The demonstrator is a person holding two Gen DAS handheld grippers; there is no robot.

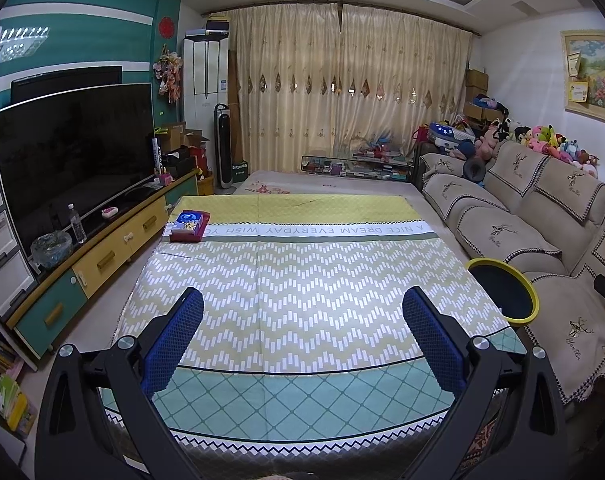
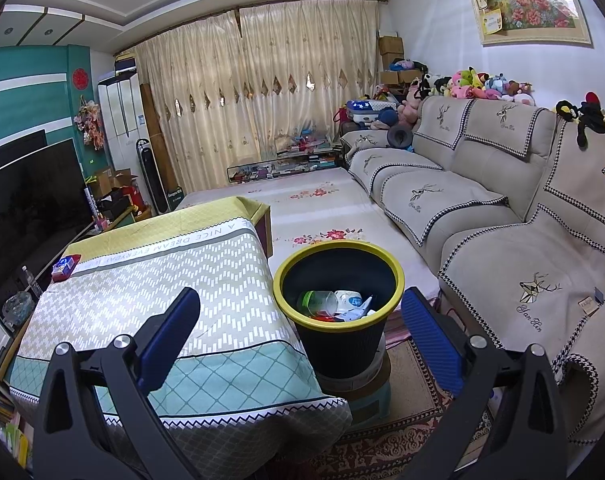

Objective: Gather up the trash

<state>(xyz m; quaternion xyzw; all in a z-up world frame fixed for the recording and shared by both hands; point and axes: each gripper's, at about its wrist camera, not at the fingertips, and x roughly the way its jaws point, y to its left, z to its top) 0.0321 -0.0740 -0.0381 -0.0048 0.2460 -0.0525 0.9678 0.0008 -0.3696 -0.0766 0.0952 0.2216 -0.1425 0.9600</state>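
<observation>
My left gripper (image 1: pixel 302 320) hangs spread wide and empty over the table (image 1: pixel 286 280), where a tissue pack (image 1: pixel 188 225) lies at the far left corner; my right gripper (image 2: pixel 300 322) is spread wide too, empty, above the bin (image 2: pixel 338 280) beside the table, trash (image 2: pixel 338 304) inside

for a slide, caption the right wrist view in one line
Open right gripper above a yellow-rimmed black trash bin holding discarded packaging, beside the cloth-covered table.
</observation>
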